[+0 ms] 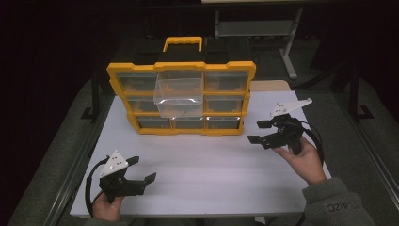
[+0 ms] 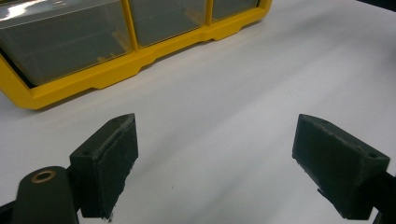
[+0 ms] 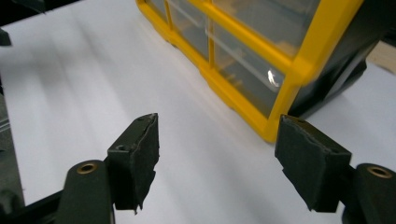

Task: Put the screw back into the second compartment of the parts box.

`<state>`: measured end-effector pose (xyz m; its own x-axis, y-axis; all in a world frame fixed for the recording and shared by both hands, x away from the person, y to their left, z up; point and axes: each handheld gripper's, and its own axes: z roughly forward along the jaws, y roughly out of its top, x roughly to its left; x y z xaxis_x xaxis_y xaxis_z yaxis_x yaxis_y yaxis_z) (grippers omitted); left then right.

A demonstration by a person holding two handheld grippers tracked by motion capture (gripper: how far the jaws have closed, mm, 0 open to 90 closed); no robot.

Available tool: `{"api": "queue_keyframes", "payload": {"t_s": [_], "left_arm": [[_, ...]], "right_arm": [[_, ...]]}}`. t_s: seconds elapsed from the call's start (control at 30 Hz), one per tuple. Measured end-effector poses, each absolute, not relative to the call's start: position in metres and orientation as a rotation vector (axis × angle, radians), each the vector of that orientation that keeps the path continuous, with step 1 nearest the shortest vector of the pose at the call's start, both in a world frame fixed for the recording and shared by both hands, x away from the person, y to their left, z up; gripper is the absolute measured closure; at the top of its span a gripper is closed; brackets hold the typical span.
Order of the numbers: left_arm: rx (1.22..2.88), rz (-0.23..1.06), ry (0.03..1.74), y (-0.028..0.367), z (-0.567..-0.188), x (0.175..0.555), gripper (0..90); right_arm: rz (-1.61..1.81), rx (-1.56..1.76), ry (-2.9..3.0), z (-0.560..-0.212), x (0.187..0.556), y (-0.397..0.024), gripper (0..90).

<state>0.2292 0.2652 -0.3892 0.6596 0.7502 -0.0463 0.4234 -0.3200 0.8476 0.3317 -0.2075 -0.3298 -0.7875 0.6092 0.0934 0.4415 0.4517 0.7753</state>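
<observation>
Glossy yellow plastic organizer [image 1: 181,100] with clear plastic drawers [image 1: 179,98] (smooth, reflective) on matt white table [image 1: 202,169].

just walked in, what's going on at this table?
A person sits at a white table with tongs in each hand, facing a yellow organizer case that stands upright. One clear drawer in the middle column is pulled partway out of the case; the other drawers sit flush. The left tongs rest low near the front edge, open and empty. The right tongs hang beside the case's lower right corner, also open with nothing between the pads. Neither touches the case or the drawer.
</observation>
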Motion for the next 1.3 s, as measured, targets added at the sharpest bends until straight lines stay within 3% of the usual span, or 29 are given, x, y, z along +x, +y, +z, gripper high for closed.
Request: {"api": "queue_keyframes", "payload": {"t_s": [1.3], "left_arm": [[1.977,0.444,0.915,0.262,-0.391,0.229,14.0]], "right_arm": [[1.236,1.051,2.479,-0.405,0.295,-0.224,23.0]]}}
